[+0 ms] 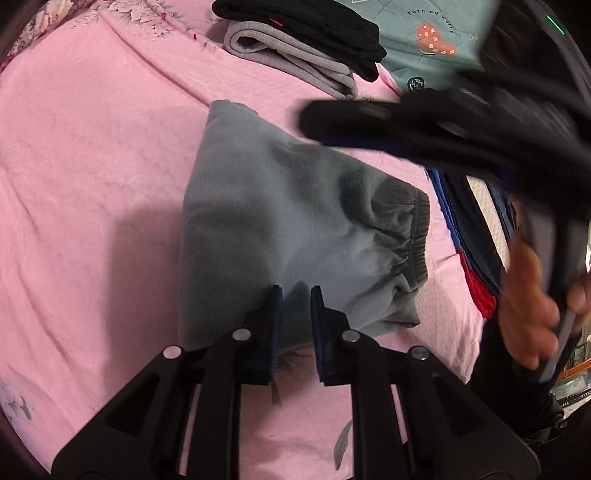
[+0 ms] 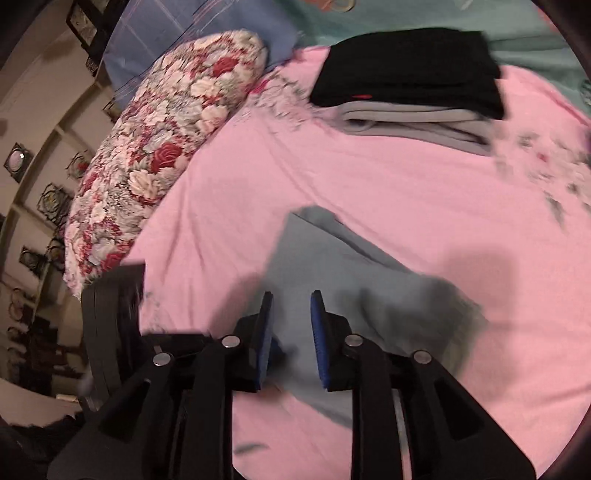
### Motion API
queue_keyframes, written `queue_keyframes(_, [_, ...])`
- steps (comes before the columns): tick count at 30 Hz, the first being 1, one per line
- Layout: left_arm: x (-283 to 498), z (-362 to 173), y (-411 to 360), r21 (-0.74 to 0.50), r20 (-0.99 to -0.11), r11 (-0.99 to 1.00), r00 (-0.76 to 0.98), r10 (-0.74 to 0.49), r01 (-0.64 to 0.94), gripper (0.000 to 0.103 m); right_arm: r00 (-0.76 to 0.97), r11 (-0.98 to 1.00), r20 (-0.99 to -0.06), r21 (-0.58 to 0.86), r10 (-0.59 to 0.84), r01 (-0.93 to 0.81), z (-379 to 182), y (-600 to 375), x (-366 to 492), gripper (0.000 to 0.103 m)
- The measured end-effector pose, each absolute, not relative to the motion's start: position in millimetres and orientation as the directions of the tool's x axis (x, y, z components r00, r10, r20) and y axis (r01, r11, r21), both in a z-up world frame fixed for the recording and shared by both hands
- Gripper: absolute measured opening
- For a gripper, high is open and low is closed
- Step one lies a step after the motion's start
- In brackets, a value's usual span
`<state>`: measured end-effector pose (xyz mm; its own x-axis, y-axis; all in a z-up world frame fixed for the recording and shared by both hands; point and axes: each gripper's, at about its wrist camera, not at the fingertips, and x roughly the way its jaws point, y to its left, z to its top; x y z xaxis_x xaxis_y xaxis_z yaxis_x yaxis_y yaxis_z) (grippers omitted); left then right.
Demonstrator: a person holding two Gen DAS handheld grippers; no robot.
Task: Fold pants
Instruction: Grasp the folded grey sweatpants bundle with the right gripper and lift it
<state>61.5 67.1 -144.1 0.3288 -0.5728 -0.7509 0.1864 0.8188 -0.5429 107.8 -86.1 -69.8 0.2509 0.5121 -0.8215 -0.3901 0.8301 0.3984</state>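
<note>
A pair of grey fleece pants (image 1: pixel 280 221) lies folded into a compact bundle on the pink bedspread (image 1: pixel 92 166), elastic waistband at the right. My left gripper (image 1: pixel 295 291) is open and empty, its tips over the bundle's near edge. The right gripper's body shows blurred above the pants in the left wrist view (image 1: pixel 424 125), held by a hand. In the right wrist view the right gripper (image 2: pixel 291 295) is open and empty, just above the grey pants (image 2: pixel 332 273), and the picture is motion-blurred.
A folded stack, black garment (image 1: pixel 314 26) on a grey one (image 1: pixel 295 51), lies at the far side, also in the right wrist view (image 2: pixel 406 66). A floral pillow (image 2: pixel 155 147) lies at left. Dark blue and red clothes (image 1: pixel 472 251) hang at the bed's right edge.
</note>
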Motion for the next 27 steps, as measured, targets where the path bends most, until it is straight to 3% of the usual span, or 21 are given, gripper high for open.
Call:
queue_keyframes(5, [63.7,-148.2,65.5,-0.546,-0.754,0.817,0.315,-0.576,0.189,0.017,0.149,0.845,-0.882,0.362,0.447,-0.394,-107.2,-33.3,151.9,0.022])
queue_keyframes(9, [68.1,-154.8,67.9,-0.565,-0.747,0.805,0.301,-0.593,0.182,0.017,0.214,0.914,-0.927,0.226,0.307,-0.337,-130.3,-23.9,170.0,0.017])
queue_keyframes(18, [66.0,-151.4,60.8,-0.530,-0.764,0.826,0.314,-0.564,0.193,0.017,0.219,0.917,-0.926,0.226,0.306,-0.327,-138.2,-23.2,177.6,0.016])
queue_keyframes(21, [65.2,-150.6,56.4,-0.514,-0.772,0.835,0.319,-0.550,0.195,0.017,0.211,0.905,-0.909,0.284,0.359,-0.316,-121.9,-32.8,171.3,0.020])
queue_keyframes(22, [65.2,-150.2,55.3,-0.510,-0.774,0.838,0.320,-0.546,0.196,0.018,0.223,0.903,-0.901,0.296,0.372,-0.310,-113.1,-37.2,168.8,0.030])
queue_keyframes(23, [59.8,-150.7,55.3,-0.509,-0.774,0.837,0.320,-0.547,0.199,0.021,0.250,0.901,-0.889,0.303,0.385,-0.309,-102.0,-42.5,164.7,0.043])
queue_keyframes(24, [59.0,-149.6,54.9,-0.515,-0.770,0.832,0.315,-0.554,0.205,0.024,0.285,0.899,-0.872,0.307,0.397,-0.313,-89.0,-50.6,158.4,0.049])
queue_keyframes(25, [57.4,-146.5,56.5,-0.532,-0.759,0.819,0.308,-0.573,0.212,0.035,0.322,0.897,-0.854,0.308,0.408,-0.318,-75.4,-60.8,150.0,0.054])
queue_keyframes(26, [55.1,-140.8,58.5,-0.549,-0.743,0.807,0.314,-0.591,0.218,0.059,0.345,0.897,-0.843,0.309,0.413,-0.318,-65.7,-71.0,142.5,0.063])
queue_keyframes(27, [52.3,-133.1,64.5,-0.556,-0.724,0.801,0.345,-0.598,0.221,0.071,0.368,0.897,-0.831,0.313,0.418,-0.312,-57.0,-86.1,131.9,0.069])
